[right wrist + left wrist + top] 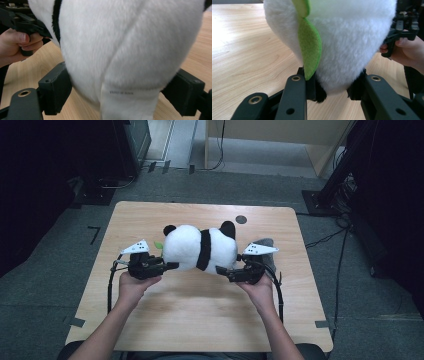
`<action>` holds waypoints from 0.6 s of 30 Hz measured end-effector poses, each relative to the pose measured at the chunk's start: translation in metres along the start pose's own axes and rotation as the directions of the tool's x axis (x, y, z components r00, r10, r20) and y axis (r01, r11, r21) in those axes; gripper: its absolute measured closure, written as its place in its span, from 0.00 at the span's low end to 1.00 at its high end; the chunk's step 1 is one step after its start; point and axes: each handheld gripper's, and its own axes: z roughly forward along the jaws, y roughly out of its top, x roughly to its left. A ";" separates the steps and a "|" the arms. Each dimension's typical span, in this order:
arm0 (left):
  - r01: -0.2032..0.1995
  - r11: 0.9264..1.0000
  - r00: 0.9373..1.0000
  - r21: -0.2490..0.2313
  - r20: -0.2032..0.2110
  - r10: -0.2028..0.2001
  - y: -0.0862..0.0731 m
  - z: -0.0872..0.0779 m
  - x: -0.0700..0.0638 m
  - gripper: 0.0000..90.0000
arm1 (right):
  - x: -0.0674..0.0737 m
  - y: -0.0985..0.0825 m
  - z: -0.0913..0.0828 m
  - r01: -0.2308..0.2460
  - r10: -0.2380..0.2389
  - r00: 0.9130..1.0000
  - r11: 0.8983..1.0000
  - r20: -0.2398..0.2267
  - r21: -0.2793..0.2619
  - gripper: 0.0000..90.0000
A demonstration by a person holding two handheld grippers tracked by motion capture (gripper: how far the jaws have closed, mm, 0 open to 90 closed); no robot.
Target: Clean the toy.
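Note:
A white and black plush panda [200,247] lies across the middle of the wooden table [200,320], with a green felt leaf [310,47] at its left end. My left gripper [172,266] is shut on the panda's left end; in the left gripper view its jaws pinch the lower fur [337,37]. My right gripper [222,270] spans the right end. In the right gripper view its pads [56,88] lie wide apart against the white fur [130,45] on both sides, above a white sewn label [127,105].
A grey soft thing [267,247] lies on the table just behind my right hand. A small dark round mark [241,219] sits near the far edge. Dark equipment and cables stand on the floor around the table.

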 end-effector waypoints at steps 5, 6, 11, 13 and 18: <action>0.046 0.998 0.999 -0.035 -0.002 -0.046 0.001 -0.008 0.006 0.75 | 0.001 0.000 -0.006 0.061 -0.061 0.997 0.998 0.042 0.013 0.21; 0.061 0.997 0.998 -0.045 0.004 -0.061 0.002 -0.010 0.008 0.75 | 0.001 0.000 -0.006 0.060 -0.061 0.998 0.998 0.034 0.012 0.21; 0.095 0.994 0.995 -0.061 0.048 -0.092 0.001 -0.012 0.009 0.75 | 0.004 -0.002 0.001 0.064 -0.065 0.997 0.998 0.037 0.028 0.21; 0.101 0.994 0.993 -0.046 0.073 -0.098 0.000 -0.008 0.006 0.75 | 0.005 -0.003 0.005 0.071 -0.073 0.996 0.997 0.044 0.034 0.21; 0.060 0.998 0.997 -0.015 0.048 -0.059 -0.005 0.004 -0.001 0.74 | 0.013 -0.005 0.012 0.137 -0.143 0.985 0.988 0.099 0.071 0.24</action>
